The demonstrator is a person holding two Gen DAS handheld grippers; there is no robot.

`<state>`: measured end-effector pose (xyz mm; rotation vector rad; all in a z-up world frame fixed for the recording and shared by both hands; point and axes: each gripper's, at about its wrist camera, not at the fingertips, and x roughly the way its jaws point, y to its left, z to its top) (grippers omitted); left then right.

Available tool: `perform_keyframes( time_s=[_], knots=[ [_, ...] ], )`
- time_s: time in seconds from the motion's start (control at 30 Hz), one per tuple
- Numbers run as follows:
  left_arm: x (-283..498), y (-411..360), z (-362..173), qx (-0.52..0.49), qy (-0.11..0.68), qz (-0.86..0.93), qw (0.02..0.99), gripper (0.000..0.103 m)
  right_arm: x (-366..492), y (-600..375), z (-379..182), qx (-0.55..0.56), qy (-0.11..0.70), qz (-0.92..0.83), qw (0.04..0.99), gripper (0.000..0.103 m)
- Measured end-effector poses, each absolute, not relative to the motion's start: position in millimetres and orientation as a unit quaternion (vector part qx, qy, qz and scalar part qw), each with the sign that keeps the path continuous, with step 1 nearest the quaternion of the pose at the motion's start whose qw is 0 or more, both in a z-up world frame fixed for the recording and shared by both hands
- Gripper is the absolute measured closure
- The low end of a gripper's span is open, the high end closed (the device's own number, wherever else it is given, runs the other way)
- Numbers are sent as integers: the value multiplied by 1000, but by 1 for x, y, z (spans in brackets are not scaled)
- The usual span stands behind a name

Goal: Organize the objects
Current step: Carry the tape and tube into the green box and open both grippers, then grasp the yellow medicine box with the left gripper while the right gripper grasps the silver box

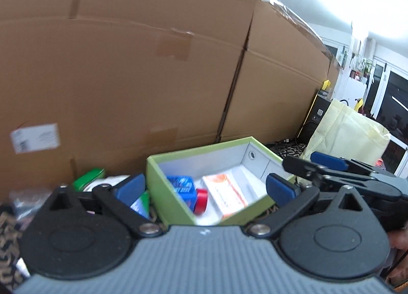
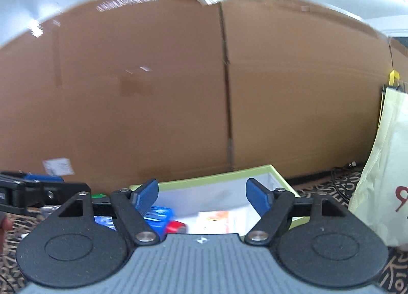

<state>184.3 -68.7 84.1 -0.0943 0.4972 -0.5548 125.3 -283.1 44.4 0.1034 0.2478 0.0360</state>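
Observation:
A light green open box [image 1: 163, 187] with a white inside stands on the patterned floor against big cardboard cartons. In it lie a blue packet [image 1: 182, 187], a red roll [image 1: 201, 201] and an orange-and-white carton [image 1: 225, 196]. My left gripper [image 1: 204, 188] is open and empty, above the box's near side. My right gripper [image 2: 202, 196] is open and empty, above the same box [image 2: 278, 179], with the blue packet [image 2: 158, 215], red roll [image 2: 174, 226] and orange carton [image 2: 216, 220] below it. The right gripper also shows at the right of the left wrist view [image 1: 329, 164].
Tall cardboard cartons [image 1: 127, 64] form a wall right behind the box. A green-and-white box [image 1: 89, 179] and other small items lie to the left of it. A pale yellow bag [image 1: 344, 131] stands to the right, also in the right wrist view [image 2: 387, 166]. Cables lie by the bag.

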Motion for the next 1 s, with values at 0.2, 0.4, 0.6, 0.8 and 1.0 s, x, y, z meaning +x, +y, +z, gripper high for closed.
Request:
perform_keyframes(
  time_s=[0.2,0.4,0.6,0.8,1.0],
  knots=[
    [141,-28,64,-41,246,-226,942,0,81,-250,23,47,102,59,992,18],
    [115,19,31,-79,279,-183,939,0,72,-216,-1,39,129,91,987,18],
    [107,58,1,-82,298,-135,942,0,73,-177,-27,0,167,116,979,28],
    [129,92,-13,-86,319,-115,937,0,94,-145,-46,-40,209,147,966,47],
    [172,112,-14,-95,327,-114,933,0,118,-135,-49,-54,219,145,963,50]
  ],
)
